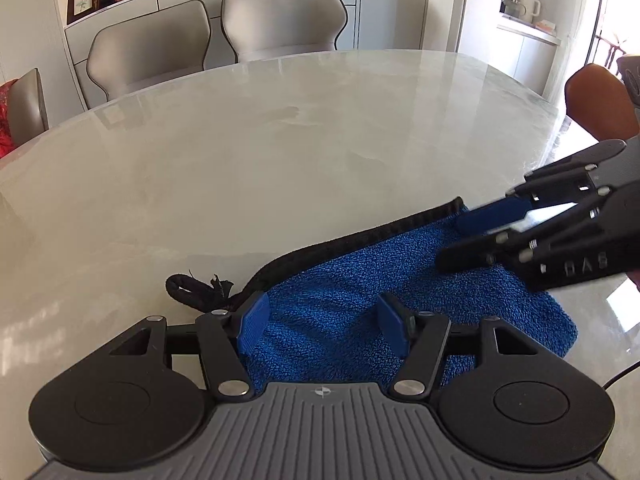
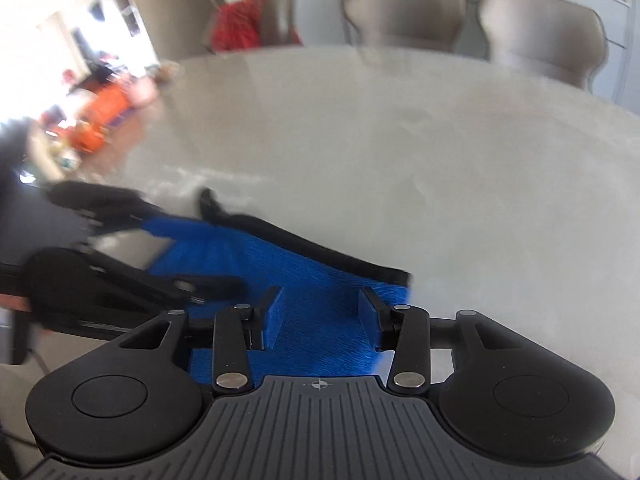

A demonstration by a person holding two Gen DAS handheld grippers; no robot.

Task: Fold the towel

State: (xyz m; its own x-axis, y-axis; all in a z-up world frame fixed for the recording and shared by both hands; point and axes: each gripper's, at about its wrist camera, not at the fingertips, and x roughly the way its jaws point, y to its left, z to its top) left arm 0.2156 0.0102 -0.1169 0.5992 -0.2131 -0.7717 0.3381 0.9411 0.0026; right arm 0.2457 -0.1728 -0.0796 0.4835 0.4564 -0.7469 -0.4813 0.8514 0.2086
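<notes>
A blue terry towel (image 1: 360, 296) with a black hem and a black hanging loop (image 1: 196, 286) lies on the pale marble table (image 1: 260, 152). My left gripper (image 1: 324, 322) is open, its blue pads (image 1: 254, 320) straddling the towel's left end near the loop. My right gripper (image 1: 468, 240) comes in from the right, open, over the towel's far right corner. In the right wrist view the towel (image 2: 312, 276) lies between the open right gripper's (image 2: 322, 318) pads; the left gripper (image 2: 192, 254) shows at the left, blurred.
Grey upholstered chairs (image 1: 280, 20) stand along the table's far edge before a white cabinet. An orange-brown chair (image 1: 596, 100) is at the right. A thin black cable (image 1: 622, 374) runs off the table's right side.
</notes>
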